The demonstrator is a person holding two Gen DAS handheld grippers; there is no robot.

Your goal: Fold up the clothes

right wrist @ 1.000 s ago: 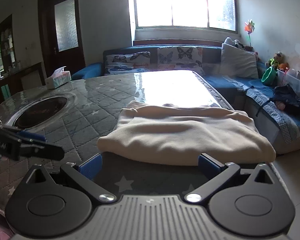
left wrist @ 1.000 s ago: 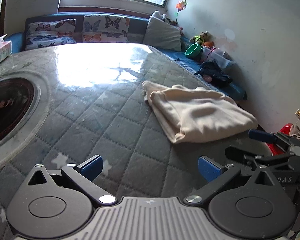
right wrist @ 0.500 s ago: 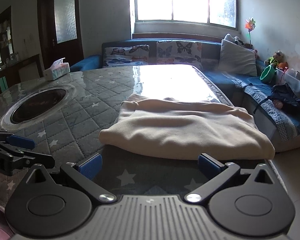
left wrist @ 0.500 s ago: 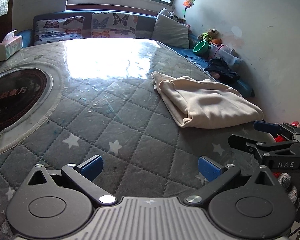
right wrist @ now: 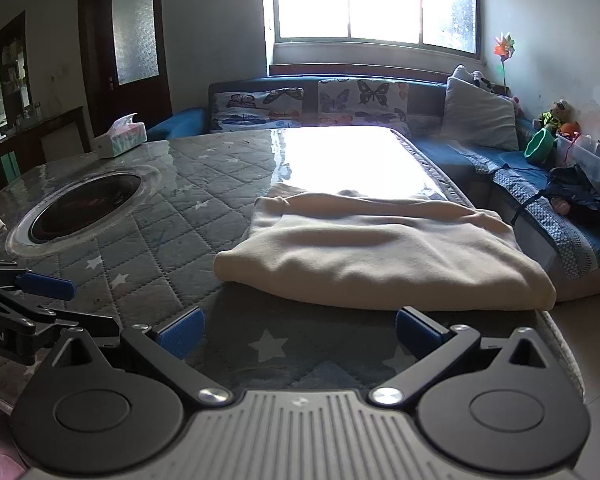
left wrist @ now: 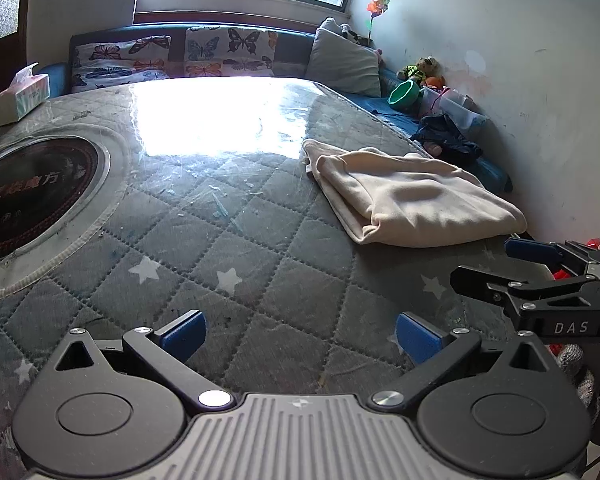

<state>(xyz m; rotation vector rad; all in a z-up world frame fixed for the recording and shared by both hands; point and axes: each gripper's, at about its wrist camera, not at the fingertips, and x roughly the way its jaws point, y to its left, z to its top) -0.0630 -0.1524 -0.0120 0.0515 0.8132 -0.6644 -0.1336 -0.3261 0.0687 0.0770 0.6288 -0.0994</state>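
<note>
A cream garment (left wrist: 412, 196) lies folded in a flat stack on the right side of the quilted table; it also shows in the right wrist view (right wrist: 380, 256), straight ahead. My left gripper (left wrist: 300, 334) is open and empty, low over the table's near part, well left of the garment. My right gripper (right wrist: 298, 330) is open and empty just short of the garment's near edge. The right gripper shows at the right of the left wrist view (left wrist: 532, 276), and the left gripper at the left of the right wrist view (right wrist: 32, 300).
A round black hotplate (left wrist: 32, 196) is set into the table at left. A tissue box (left wrist: 18, 98) stands at the far left corner. A sofa with butterfly cushions (left wrist: 172, 58) runs behind, with a grey pillow, a green bowl (left wrist: 404, 94) and dark clothes along the wall.
Both grippers have drawn back from the folded garment toward the table's near edge, staying open. The garment has not moved.
</note>
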